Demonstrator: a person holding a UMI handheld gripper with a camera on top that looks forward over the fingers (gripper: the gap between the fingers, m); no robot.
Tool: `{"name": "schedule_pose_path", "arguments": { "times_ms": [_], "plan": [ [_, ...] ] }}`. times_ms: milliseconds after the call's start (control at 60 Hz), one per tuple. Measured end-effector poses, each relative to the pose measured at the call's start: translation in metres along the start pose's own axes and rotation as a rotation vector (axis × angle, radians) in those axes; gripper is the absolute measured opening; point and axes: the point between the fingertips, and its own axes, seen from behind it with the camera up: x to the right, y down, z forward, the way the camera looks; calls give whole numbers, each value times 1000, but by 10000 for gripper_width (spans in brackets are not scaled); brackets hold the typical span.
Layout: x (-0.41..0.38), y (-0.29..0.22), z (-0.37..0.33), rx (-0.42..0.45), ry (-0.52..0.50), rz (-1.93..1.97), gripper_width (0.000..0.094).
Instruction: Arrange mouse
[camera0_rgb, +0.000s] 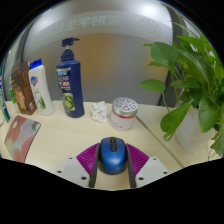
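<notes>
A blue computer mouse (112, 153) sits between the two fingers of my gripper (112, 170), its sides against both fingers. The magenta pads (88, 155) flank it on the left and right. The gripper is shut on the mouse, low over the light wooden table (70, 140). The mouse's front end points away from me, toward the middle of the table.
Beyond the fingers stand a small round jar with a dotted lid (123, 111) and a crumpled white tissue (99, 111). A tall blue pump bottle (71, 80), a white bottle (41, 88) and a brown box (22, 88) stand at the back left. A potted plant (195, 80) stands at the right.
</notes>
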Motion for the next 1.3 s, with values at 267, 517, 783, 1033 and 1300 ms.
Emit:
{"name": "schedule_pose_path", "arguments": {
  "times_ms": [267,517,783,1033,1300],
  "plan": [
    [-7,-14,-26,9,76,15,383],
    [-80,-148,-148,269,106,79,382],
    [-299,-118,-115,189,-96,53,381],
    [-363,-6,-41,-33,-91,57,494],
    [-361,-25,-120,-6,-35,5,859]
  ]
}}
